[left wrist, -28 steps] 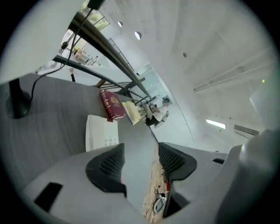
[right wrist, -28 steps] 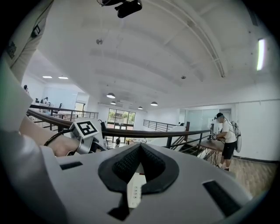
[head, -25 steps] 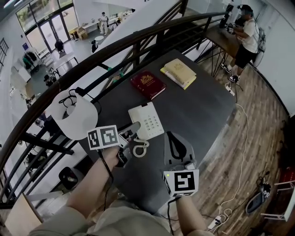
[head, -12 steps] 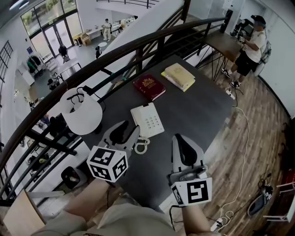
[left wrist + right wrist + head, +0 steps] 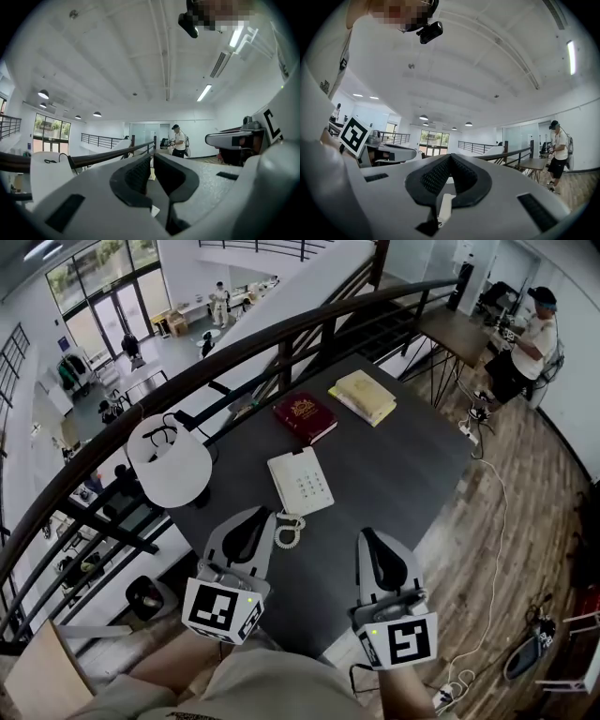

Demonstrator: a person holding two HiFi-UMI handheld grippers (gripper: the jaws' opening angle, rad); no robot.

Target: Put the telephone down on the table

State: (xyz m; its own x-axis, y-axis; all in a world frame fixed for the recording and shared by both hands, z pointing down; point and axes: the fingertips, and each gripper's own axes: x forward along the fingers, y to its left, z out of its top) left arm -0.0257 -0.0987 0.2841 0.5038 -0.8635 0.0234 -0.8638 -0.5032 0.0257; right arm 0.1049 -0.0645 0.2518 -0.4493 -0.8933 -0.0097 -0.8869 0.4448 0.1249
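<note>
The telephone [image 5: 300, 481] lies flat on the table [image 5: 412, 465], cord [image 5: 289, 532] coiled at its near end. The left gripper [image 5: 255, 514] has just been closing, and its jaws meet on nothing. The right gripper [image 5: 371, 534] is likewise closed and empty. Both are near the person, clear of the telephone. The task is judged complete.

Print on the red book [image 5: 304, 416] and on the telephone [image 5: 300, 482] is too small to read.
</note>
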